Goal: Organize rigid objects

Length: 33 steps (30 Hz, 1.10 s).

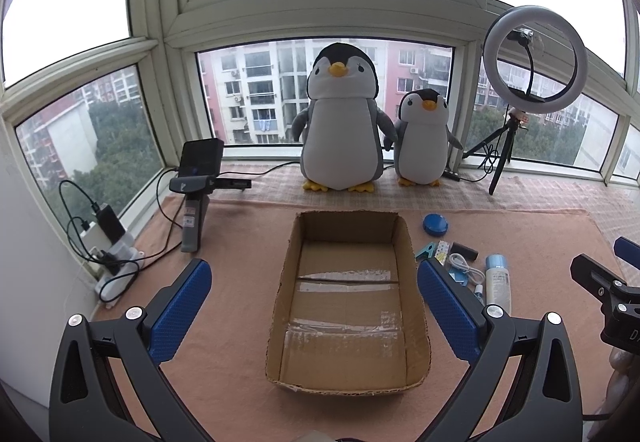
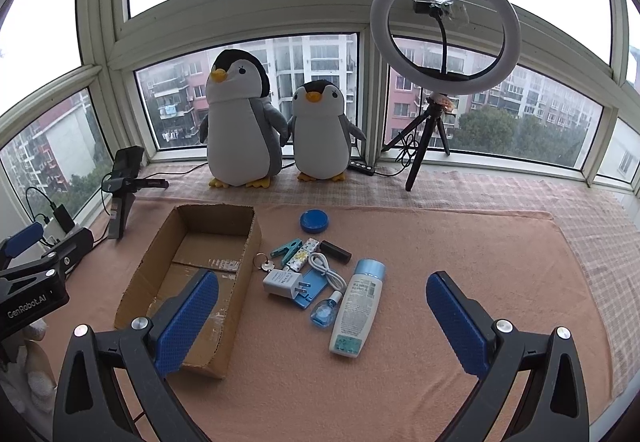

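Left gripper (image 1: 314, 306) is released, empty, with the cardboard box (image 1: 404, 242) directly ahead between its fingers. Right gripper (image 2: 322, 316) is likewise released, the lotion bottle (image 2: 356, 310) lying flat just ahead.

The right gripper (image 2: 322, 316) hangs above the pink cloth (image 2: 460, 242) with its 2 blue-padded fingers (image 2: 188, 318) spread wide, holding nothing. Between the fingers lies a white lotion bottle (image 2: 357, 308) with a light blue cap, and just beside it a small blue dropper bottle (image 2: 325, 311). Slightly ahead sit a white charger plug (image 2: 281, 284), a coiled white cable (image 2: 328, 269), a patterned lighter (image 2: 301, 257), a teal clip (image 2: 287, 247), a black cylinder (image 2: 335, 251) and keys (image 2: 266, 263). Farther ahead rests a round blue tin (image 2: 314, 221). The open cardboard box (image 2: 192, 274) stands ahead and left, partly behind the left finger. The left gripper (image 2: 28, 266) shows at the far left edge.
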Available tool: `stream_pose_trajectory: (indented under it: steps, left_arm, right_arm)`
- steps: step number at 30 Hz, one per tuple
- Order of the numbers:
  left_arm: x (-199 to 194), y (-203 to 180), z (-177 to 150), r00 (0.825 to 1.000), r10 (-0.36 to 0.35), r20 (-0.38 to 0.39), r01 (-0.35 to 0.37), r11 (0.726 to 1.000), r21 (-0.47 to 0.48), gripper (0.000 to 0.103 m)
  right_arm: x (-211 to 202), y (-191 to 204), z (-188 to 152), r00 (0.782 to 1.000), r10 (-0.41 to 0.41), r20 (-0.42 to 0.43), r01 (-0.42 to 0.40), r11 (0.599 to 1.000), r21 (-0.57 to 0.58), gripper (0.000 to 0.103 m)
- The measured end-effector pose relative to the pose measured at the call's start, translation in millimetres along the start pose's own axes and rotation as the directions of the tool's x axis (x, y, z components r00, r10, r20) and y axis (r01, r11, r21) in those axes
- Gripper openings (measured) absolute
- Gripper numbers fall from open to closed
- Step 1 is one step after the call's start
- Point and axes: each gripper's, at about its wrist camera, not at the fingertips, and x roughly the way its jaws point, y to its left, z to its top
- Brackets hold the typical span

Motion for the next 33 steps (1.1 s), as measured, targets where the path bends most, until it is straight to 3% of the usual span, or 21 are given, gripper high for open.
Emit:
stream_pose_trajectory:
  steps: [9, 17, 31, 33]
  left_arm:
    - [39.6, 18.2, -16.1, 0.992, 0.033, -0.122, -0.036, 0.999, -0.025, 0.102]
    - [88.1, 38.6, -42.7, 0.963, 0.043, -0.266, -0.062, 0.996, -0.062, 0.102]
    - [138.5, 39.4, -62.4, 0.931, 0.045, -0.363, -0.065, 0.997, -0.042, 0.095]
    - [143.6, 38.9, -65.0, 0.927, 0.046, -0.372, -0.065, 0.997, -0.037, 0.087]
  right_arm:
    - [12.9, -12.6, -2.4, 0.999, -0.008, -0.031, 0.009, 1.000, 0.019, 0.103]
    - [38.3, -45.0, -6.8, 0.995, -0.035, -0.092, 0.041, 0.997, 0.064, 0.103]
    - [110.5, -67.3, -16.9, 0.972, -0.030, -0.233, 0.054, 0.994, 0.095, 0.103]
    - [125.1, -69.1, -17.5, 0.966, -0.034, -0.257, 0.061, 0.993, 0.097, 0.102]
